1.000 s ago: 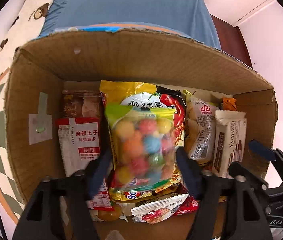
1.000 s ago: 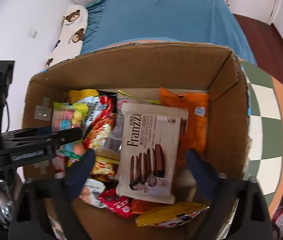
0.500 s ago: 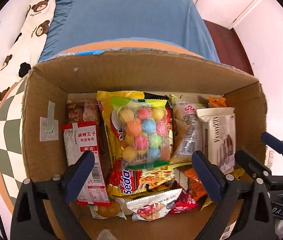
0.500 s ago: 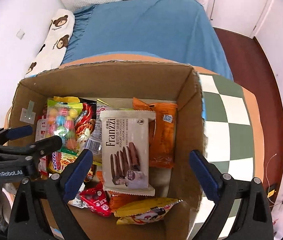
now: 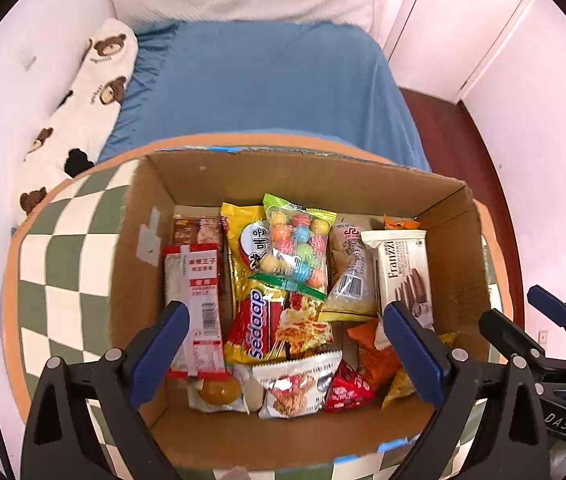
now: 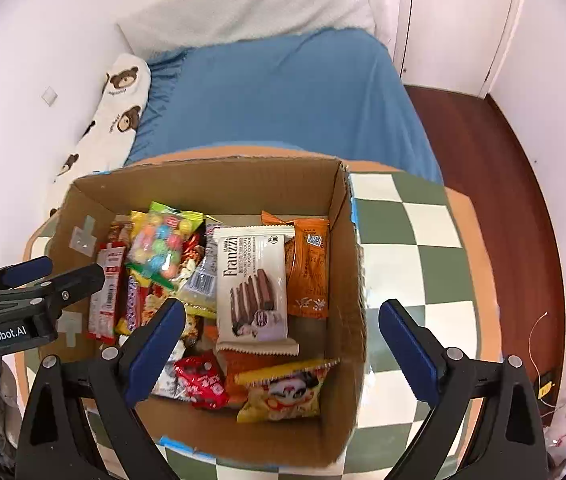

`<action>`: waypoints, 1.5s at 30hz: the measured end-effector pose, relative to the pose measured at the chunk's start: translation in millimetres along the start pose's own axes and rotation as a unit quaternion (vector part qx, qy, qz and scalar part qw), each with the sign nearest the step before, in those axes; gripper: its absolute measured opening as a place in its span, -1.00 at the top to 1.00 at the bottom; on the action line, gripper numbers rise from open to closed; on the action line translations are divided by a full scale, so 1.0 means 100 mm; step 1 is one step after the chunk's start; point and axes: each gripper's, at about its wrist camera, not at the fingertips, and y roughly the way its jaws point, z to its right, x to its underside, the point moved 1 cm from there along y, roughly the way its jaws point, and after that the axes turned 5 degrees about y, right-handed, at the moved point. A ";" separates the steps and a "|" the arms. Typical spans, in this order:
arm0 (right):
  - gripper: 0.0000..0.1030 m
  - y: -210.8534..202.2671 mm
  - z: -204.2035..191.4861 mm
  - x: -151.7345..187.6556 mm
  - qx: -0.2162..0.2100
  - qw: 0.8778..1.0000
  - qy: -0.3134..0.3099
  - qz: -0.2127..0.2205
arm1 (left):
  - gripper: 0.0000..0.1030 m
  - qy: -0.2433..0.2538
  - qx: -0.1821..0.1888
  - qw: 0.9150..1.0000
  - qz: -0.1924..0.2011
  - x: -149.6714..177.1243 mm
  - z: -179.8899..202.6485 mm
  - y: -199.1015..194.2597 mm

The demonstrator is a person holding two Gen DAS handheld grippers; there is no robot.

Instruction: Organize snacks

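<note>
Cardboard box (image 5: 455, 264), on checkered table (image 5: 63, 264): full of snack packets, candy bag (image 5: 297, 250) centre, cookie pack (image 6: 253, 280) right. Left gripper (image 5: 283, 344), right gripper (image 6: 281, 348): both wide open, empty, above box. No loose snacks visible; task apparently near complete.

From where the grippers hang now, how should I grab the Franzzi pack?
Take the Franzzi pack across its long side edges, coming straight down with the open right gripper. It lies flat on top of the other snacks, long axis pointing away, so its narrow width probably fits between the fingers.
</note>
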 end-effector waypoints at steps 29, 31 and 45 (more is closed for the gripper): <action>-0.99 -2.32 -0.24 1.98 -0.012 0.981 -0.021 0.191 | -0.93 0.005 -0.072 0.983 0.170 2.08 0.24 -1.96; -0.99 -2.47 -0.26 2.10 -0.015 0.979 -0.024 0.200 | -0.93 -0.003 -0.072 0.980 0.186 2.20 0.24 -2.11; -1.00 -3.18 -0.28 2.51 -0.036 0.971 -0.033 0.236 | -0.93 0.004 -0.079 0.966 0.246 2.60 0.37 -2.75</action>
